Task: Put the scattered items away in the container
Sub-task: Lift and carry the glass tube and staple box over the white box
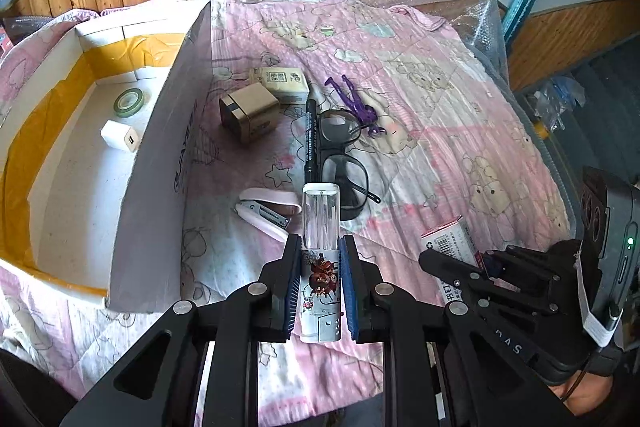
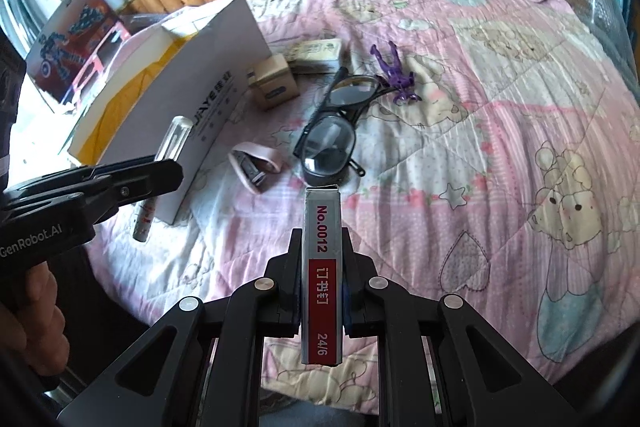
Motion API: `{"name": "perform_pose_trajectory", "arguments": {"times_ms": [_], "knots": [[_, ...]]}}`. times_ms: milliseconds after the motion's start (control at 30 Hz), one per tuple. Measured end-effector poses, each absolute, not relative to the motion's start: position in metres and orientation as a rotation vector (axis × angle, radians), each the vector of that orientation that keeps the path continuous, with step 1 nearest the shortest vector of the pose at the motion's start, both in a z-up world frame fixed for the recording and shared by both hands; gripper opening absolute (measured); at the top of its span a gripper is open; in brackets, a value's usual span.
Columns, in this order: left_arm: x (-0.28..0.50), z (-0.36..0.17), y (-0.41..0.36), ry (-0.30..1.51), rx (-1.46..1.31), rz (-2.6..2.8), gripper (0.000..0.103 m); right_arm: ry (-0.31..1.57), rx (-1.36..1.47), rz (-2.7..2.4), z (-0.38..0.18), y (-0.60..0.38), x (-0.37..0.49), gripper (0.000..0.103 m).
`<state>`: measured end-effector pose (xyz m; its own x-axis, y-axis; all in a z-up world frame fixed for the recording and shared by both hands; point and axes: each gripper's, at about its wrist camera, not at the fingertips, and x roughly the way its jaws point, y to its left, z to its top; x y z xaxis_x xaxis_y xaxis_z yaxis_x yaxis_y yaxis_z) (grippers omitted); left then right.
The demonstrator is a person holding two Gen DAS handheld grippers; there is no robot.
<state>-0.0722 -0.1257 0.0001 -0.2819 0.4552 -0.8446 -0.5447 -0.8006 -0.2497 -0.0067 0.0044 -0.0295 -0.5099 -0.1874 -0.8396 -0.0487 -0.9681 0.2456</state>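
Left gripper: fingers are closing flat on a clear-capped tube, holding it just right of the box, near the front corner of its wall.

Right gripper: fingers are pinching a staple box by its long sides, hovering above the quilt.

Box contents: tape roll, white charger.

Items lying loose on the quilt: glasses, marker, stapler, purple figure, brown carton, tissue pack.

Handling note: each load is probably needing to clear the tall wall before release; lowering it close to the floor should prevent bouncing. Taking turns would be keeping the grippers from colliding.
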Motion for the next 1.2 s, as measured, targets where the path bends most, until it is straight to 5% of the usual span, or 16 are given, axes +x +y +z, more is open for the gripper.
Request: {"name": "perform_pose_trajectory", "arguments": {"times_ms": [1200], "knots": [[-0.078,0.057,-0.217,-0.127,-1.212,2.126,0.02,-0.079,1.387,-2.549,0.057,-0.092,-0.007,0.015]]}}
